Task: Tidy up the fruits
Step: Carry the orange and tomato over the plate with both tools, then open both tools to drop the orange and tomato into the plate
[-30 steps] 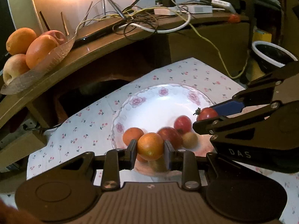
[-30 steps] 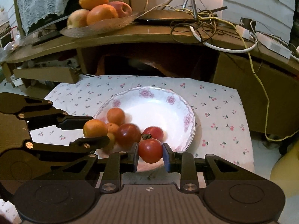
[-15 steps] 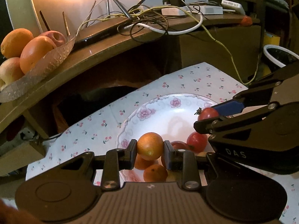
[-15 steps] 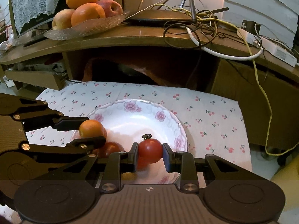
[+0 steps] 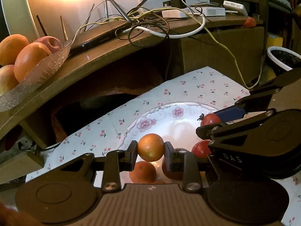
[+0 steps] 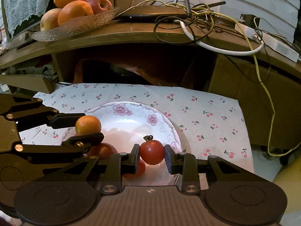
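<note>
My left gripper (image 5: 150,147) is shut on a small orange (image 5: 150,143), held above the near part of the flowered white plate (image 5: 169,111). To its right, my right gripper (image 5: 208,121) carries a red tomato (image 5: 209,117). In the right wrist view the tomato (image 6: 152,151) with its stem up sits between the pads of the right gripper (image 6: 152,153). Those jaws are opening, though both pads still touch it. The left gripper (image 6: 88,125) with the orange (image 6: 88,123) shows at the left. Another orange (image 5: 143,172) and red tomatoes (image 5: 200,148) lie on the plate (image 6: 131,107).
The plate rests on a cherry-print cloth (image 6: 207,116). Behind it a wooden shelf (image 6: 131,35) overhangs, carrying a glass dish (image 6: 75,25) of oranges and apples, a black router and tangled cables (image 6: 197,24). A white-rimmed bin (image 5: 282,56) stands at the right.
Both grippers have moved forward over the plate with their fruit, so the loose fruit now lies under them. The right pads have spread a little around the tomato.
</note>
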### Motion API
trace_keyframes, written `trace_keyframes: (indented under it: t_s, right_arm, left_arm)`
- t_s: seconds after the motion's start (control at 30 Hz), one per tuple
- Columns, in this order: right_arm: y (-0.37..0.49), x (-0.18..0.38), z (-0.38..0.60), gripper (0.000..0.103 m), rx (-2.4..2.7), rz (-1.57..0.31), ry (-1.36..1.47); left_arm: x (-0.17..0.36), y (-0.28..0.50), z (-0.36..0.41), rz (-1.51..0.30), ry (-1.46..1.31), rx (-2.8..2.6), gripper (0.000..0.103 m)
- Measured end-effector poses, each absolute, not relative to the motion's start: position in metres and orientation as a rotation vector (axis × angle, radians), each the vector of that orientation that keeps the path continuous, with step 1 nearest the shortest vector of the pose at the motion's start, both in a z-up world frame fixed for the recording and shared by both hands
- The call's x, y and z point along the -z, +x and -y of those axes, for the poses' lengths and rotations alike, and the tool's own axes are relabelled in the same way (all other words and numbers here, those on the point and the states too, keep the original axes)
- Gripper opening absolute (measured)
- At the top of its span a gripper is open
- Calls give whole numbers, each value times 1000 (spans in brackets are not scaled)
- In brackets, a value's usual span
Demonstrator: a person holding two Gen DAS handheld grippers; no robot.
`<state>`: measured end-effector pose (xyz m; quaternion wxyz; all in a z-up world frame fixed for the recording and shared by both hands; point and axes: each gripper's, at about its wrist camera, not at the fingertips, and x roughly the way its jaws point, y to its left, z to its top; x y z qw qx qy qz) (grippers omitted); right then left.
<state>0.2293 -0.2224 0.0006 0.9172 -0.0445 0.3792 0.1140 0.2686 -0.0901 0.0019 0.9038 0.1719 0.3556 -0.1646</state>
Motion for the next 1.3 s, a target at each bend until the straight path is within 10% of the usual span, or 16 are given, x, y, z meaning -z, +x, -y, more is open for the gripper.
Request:
trace_keyframes:
  t_s: [1.3]
  right_arm:
    - [210,-18,240,43,-204,-722,-2]
  left_arm:
    - [-30,245,78,-698,253,300,56]
